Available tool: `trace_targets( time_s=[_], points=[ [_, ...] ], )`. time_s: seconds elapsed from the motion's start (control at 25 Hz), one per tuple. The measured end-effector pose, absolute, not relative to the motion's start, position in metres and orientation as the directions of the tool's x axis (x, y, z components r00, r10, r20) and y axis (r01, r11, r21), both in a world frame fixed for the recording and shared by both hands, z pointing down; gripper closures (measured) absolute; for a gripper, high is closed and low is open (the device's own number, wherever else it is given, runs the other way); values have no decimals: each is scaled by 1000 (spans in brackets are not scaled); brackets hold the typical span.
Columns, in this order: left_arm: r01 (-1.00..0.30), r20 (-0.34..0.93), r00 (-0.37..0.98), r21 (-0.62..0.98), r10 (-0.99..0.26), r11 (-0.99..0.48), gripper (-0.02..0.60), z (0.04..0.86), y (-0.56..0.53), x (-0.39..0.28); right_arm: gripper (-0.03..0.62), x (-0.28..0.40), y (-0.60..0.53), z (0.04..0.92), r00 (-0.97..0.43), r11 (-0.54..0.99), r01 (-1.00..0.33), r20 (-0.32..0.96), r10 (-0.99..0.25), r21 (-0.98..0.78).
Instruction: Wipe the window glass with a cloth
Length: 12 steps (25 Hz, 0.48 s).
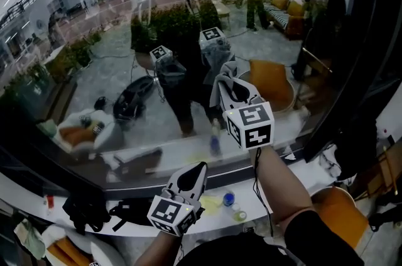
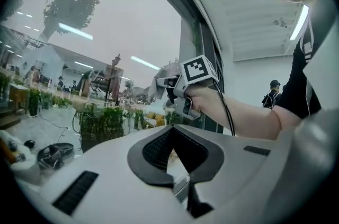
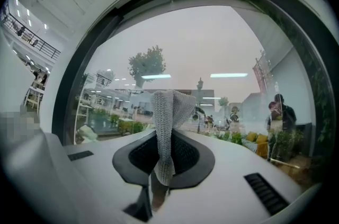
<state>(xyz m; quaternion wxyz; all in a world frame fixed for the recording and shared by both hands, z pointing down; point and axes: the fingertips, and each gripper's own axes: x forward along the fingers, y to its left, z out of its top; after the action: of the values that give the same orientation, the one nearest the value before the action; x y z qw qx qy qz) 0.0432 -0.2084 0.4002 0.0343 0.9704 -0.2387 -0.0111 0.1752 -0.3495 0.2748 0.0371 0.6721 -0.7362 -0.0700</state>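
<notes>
two claws: one left claw, one right claw. two marker cubes, one on the left claw and one on the right claw. one cloth, in the right claw. one window glass, ahead of both claws. on the table just right of the left claw, two small round things: one blue, one green. one black bag, left of the left claw.

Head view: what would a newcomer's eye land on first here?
The big window glass full of reflections, filling the upper frame. Near it at centre right, the right gripper pinches a grey cloth; the left gripper hangs lower, empty, above the white sill.
</notes>
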Motion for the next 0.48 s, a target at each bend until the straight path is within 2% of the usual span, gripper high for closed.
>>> trace_targets(
  time_s=[0.48],
  points=[
    [-398,14,917,42,-398,-916,575,405,-196,126,542,276,-323,280,-32,26,-990,-44,-999,141]
  ],
)
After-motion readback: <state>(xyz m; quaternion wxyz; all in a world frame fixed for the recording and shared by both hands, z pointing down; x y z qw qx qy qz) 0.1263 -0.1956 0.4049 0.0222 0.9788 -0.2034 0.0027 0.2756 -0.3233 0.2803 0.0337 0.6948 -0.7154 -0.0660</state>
